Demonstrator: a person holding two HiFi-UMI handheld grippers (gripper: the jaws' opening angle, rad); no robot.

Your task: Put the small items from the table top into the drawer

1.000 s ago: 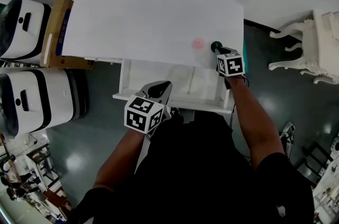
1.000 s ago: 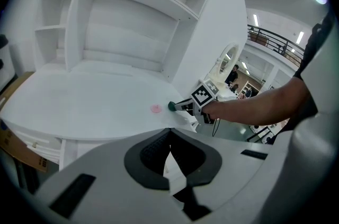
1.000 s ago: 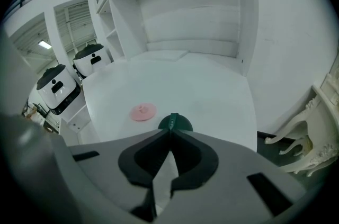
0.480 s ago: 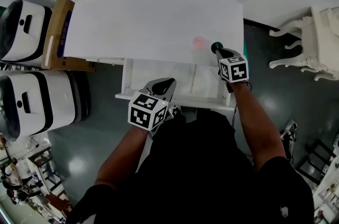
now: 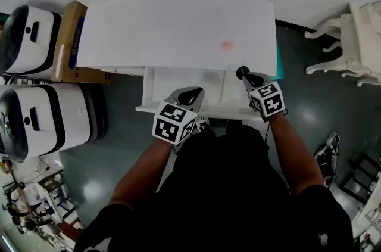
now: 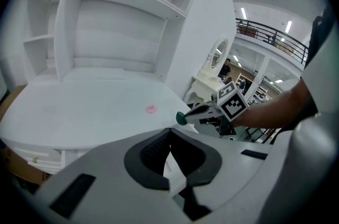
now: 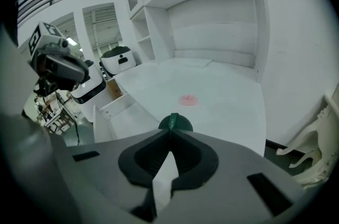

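Holding a green disc above the open drawer
The right gripper has its fingers clamped on the small disc, just past the front edge of the white surface, over the drawer's right end. The left gripper is at the drawer's front rim, fingers together on nothing. A pink item lies on the surface.

Pink disc lies flat on worktop; green disc, perhaps a cap, pinched edge-on above open drawer.
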